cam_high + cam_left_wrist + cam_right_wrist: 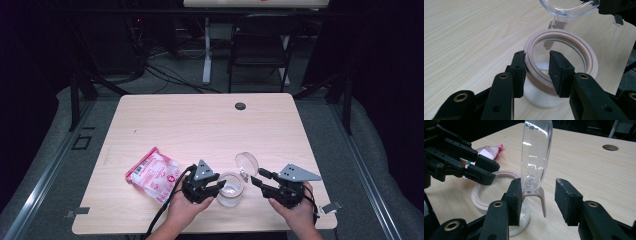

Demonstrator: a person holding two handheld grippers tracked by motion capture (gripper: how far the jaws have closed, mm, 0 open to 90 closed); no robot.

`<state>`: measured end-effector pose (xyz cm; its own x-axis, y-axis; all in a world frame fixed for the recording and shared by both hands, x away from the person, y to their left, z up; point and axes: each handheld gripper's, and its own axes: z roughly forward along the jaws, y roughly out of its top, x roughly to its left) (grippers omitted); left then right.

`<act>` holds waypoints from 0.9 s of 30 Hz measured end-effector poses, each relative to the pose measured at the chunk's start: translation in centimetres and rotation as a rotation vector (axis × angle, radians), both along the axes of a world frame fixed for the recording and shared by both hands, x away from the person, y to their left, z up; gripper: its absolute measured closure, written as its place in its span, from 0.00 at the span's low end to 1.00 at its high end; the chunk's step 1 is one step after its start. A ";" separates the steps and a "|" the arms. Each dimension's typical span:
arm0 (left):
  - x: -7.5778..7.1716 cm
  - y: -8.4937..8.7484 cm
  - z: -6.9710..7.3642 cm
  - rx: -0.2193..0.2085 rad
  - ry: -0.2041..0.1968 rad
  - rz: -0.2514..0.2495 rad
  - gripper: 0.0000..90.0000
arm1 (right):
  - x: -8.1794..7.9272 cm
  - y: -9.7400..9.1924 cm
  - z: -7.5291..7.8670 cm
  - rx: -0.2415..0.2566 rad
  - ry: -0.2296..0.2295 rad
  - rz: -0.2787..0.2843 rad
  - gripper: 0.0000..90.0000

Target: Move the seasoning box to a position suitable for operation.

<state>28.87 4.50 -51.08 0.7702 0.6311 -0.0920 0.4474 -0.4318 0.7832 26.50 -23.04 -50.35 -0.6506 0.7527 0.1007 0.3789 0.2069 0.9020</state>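
A clear jar [230, 191] with a beige rim [564, 37] stands near the table's front edge. Its round clear lid [247, 162] is swung up on a beige hinge [541, 197]. My left gripper [220, 186] comes in from the left. In the left gripper view it [537, 70] is shut on the near rim, one pad outside and one inside. My right gripper [256, 177] reaches from the right. In the right gripper view its jaws [537, 197] straddle the lid [536, 152] at the hinge; the left pad touches it and the right pad stands apart.
A pink and white bag [154, 175] lies flat to the left of the jar. A round cable hole [240, 106] sits near the table's far edge. A black folding chair [260, 45] stands beyond the table.
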 end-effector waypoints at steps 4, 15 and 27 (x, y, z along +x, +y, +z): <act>-0.1 0.0 -0.1 -0.007 0.001 0.006 0.74 | 0.0 0.5 -0.4 -0.014 0.010 0.014 0.64; -0.1 0.1 -0.1 -0.009 -0.001 0.002 0.74 | 1.5 2.2 -1.7 -0.014 0.069 -0.023 0.69; 0.0 0.0 -0.3 -0.021 -0.008 0.012 0.74 | 2.1 2.6 -2.1 -0.002 0.046 -0.021 0.79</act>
<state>28.91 4.50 -51.35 0.7633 0.6384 -0.0991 0.4464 -0.4102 0.7953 28.58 -20.48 -52.42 -0.6292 0.7666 0.1283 0.4243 0.2005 0.8830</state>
